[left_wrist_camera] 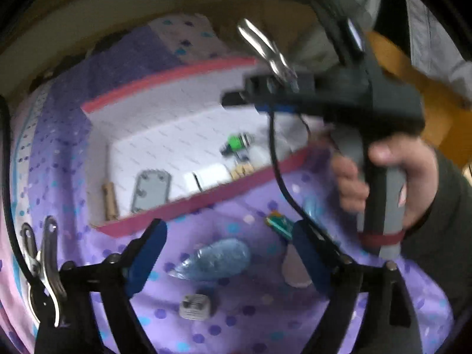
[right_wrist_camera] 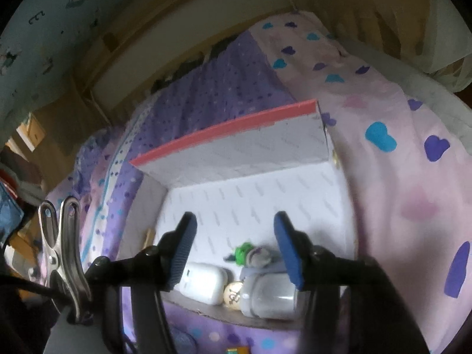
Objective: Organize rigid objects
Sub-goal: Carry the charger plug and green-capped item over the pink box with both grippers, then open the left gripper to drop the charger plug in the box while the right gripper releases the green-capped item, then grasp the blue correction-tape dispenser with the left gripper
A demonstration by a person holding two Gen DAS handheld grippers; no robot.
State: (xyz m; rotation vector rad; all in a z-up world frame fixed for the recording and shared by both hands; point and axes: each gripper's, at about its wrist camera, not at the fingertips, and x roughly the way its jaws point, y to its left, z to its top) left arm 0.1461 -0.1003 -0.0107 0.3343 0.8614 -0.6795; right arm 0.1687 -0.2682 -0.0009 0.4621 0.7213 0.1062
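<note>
Holding six objects: one box.

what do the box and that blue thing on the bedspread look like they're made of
The box looks like matte cardboard: thin flat white walls, pink outside. The blue thing seems to be clear glossy plastic or glass, see-through with bright glints; blur leaves it open.
</note>
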